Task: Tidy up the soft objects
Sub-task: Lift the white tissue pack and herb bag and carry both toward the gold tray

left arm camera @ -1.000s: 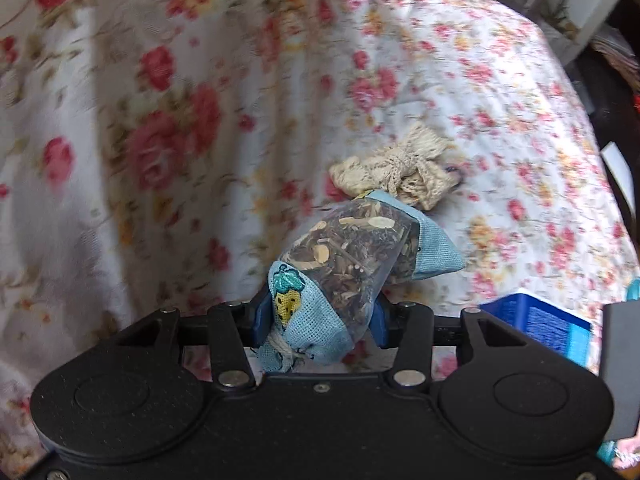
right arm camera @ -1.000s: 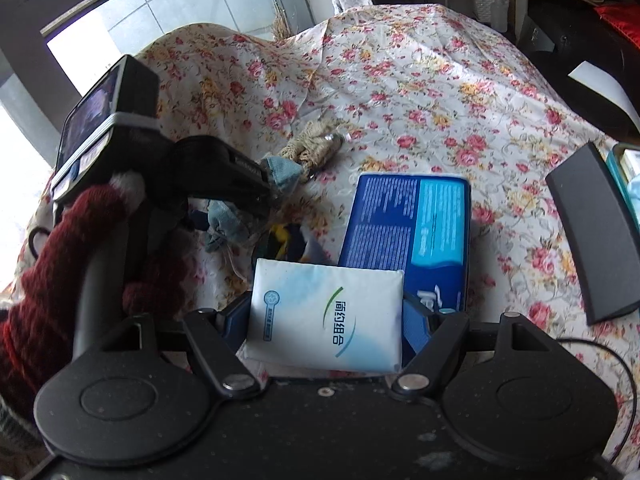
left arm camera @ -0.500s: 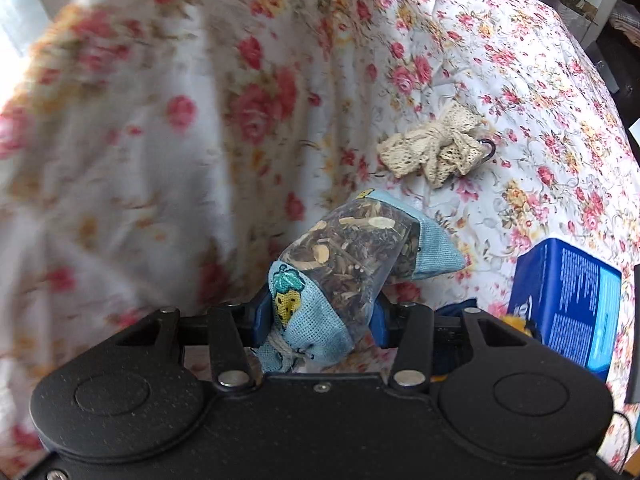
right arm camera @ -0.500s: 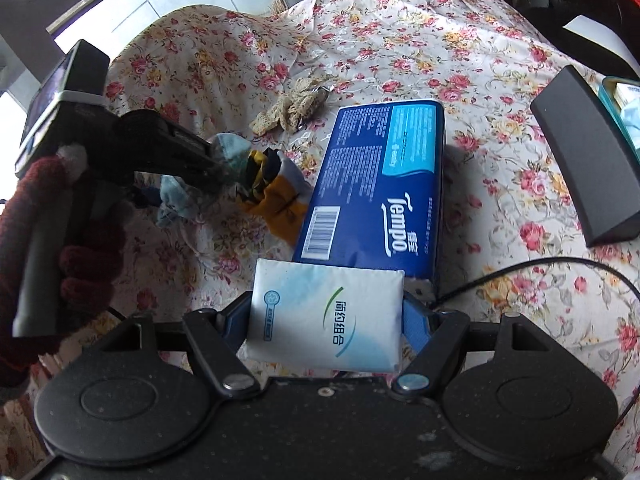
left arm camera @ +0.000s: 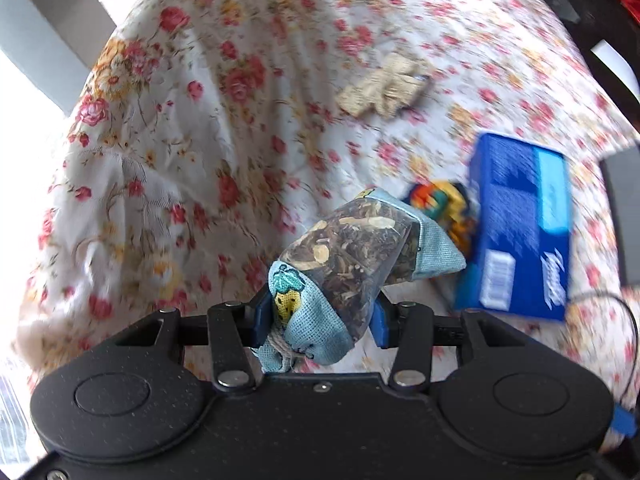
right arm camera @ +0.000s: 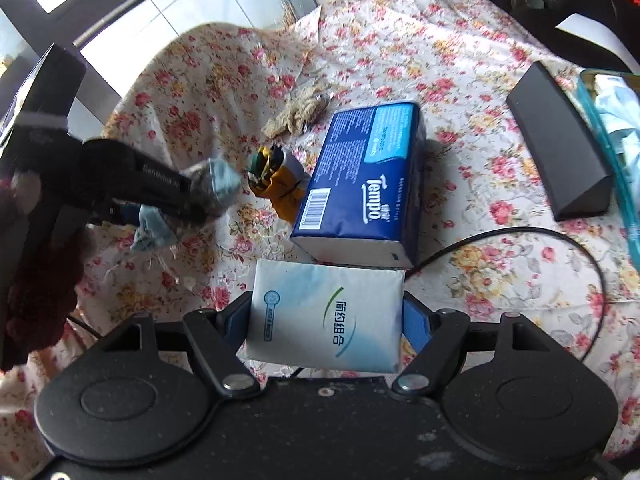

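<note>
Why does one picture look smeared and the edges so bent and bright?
Left wrist view: the floral cloth, lace bow and blue tissue box are motion-smeared, while the held sachet stays sharp. Right wrist view: mostly crisp; the window glares white, and the fisheye lens curves the edges.

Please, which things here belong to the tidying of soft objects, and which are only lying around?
Belong to the job:
- herb sachet, held in left gripper
- white tissue pack, held in right gripper
- blue tissue pack
- beige lace bow
- small yellow pouch

Just lying about:
- black wedge
- black cable
</note>
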